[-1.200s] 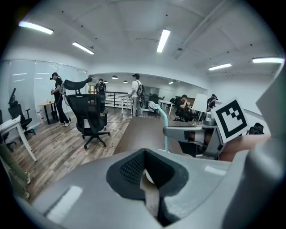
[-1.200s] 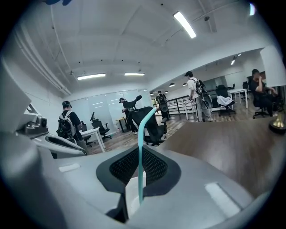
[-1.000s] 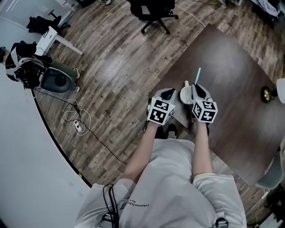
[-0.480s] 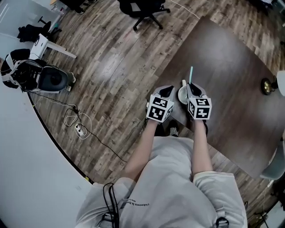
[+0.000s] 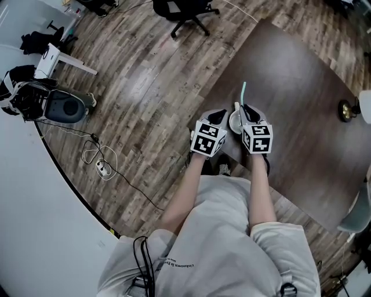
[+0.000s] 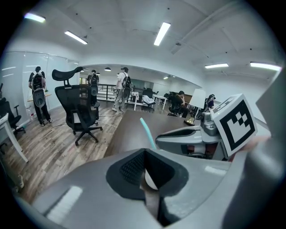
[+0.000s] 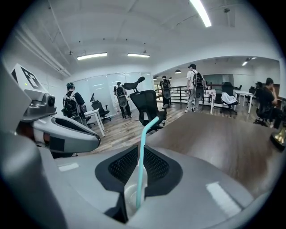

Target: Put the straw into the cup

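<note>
A white cup (image 5: pixel 235 122) stands near the front left edge of the dark brown table (image 5: pixel 301 87). My left gripper (image 5: pixel 219 118) sits just to its left, jaws closed on the cup's edge (image 6: pixel 151 180). My right gripper (image 5: pixel 247 111) is shut on a teal bendy straw (image 5: pixel 244 91), which stands nearly upright with its bent tip leaning left. In the right gripper view the straw (image 7: pixel 142 156) runs up between the jaws, and its lower end is over the cup's mouth (image 7: pixel 128 197). The straw (image 6: pixel 147 133) also shows in the left gripper view, beside the right gripper.
A small brass object (image 5: pixel 346 110) stands at the table's right side. A black office chair (image 5: pixel 185 11) is on the wooden floor beyond the table. A grey machine (image 5: pixel 64 105) and a cable (image 5: pixel 98 159) lie on the floor at the left. Several people stand far off.
My right gripper has carried the straw leftwards, closer to the cup. The left gripper has stayed by the cup.
</note>
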{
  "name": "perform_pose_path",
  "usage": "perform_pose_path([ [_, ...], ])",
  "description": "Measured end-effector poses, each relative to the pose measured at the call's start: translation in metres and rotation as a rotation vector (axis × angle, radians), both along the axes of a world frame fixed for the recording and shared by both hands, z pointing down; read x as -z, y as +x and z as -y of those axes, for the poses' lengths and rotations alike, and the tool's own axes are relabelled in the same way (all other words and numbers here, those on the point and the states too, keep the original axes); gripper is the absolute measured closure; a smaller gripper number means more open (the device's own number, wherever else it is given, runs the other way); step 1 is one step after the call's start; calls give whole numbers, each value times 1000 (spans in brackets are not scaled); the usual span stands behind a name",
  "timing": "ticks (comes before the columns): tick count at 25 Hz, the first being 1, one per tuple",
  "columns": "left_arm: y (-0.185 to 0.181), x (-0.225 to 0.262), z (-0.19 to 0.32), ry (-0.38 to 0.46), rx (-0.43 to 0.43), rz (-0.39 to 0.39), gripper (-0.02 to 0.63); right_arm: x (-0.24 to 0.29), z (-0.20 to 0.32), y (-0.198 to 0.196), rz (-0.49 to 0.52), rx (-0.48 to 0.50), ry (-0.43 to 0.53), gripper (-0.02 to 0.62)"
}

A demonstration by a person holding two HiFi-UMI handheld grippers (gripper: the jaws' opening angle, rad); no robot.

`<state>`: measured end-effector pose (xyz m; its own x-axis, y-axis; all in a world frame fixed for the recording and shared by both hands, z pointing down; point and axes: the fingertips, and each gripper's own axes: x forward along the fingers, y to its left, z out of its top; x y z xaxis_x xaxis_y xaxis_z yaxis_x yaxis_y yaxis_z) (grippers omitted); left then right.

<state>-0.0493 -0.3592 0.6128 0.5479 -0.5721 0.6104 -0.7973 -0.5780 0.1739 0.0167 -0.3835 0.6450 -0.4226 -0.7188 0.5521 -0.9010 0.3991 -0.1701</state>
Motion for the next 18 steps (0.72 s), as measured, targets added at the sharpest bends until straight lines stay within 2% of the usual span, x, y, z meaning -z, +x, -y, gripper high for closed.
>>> perform_pose_path([
  [18, 23, -3, -38, 12, 39, -6, 606, 15, -37, 18, 42, 58, 33, 541],
])
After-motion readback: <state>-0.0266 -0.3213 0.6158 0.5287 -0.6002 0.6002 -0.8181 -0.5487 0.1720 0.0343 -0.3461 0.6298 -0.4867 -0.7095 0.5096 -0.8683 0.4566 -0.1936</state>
